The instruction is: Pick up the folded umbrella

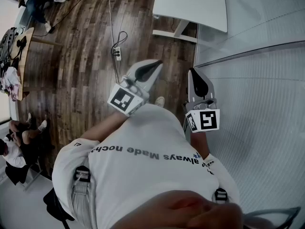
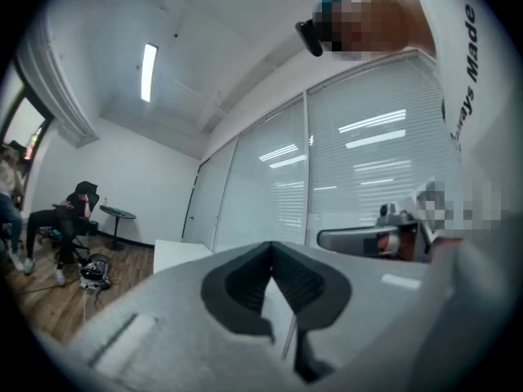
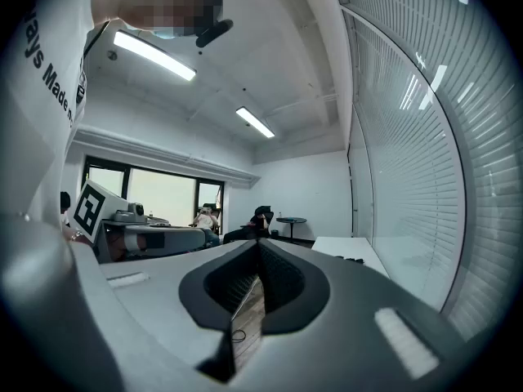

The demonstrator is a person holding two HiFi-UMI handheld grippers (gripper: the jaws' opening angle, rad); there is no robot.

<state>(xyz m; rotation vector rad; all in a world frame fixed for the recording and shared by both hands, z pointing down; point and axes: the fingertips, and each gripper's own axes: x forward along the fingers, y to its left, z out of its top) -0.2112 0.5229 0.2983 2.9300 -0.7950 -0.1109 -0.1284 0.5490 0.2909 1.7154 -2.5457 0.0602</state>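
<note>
The left claw (image 2: 272, 249) is pressed shut at its tips with nothing between them. The right claw (image 3: 260, 243) is the same, shut and empty. Both point level, away from the person's white shirt (image 1: 152, 171), side by side above the wood floor (image 1: 81, 70). Beyond the left claw a power strip (image 1: 117, 54) lies on the floor with its cable. A slatted glass wall (image 1: 257, 109) runs along the right, and a white worktop (image 1: 190, 6) stands farther off. The folded umbrella appears in no view, so I cannot tell where it lies.
</note>
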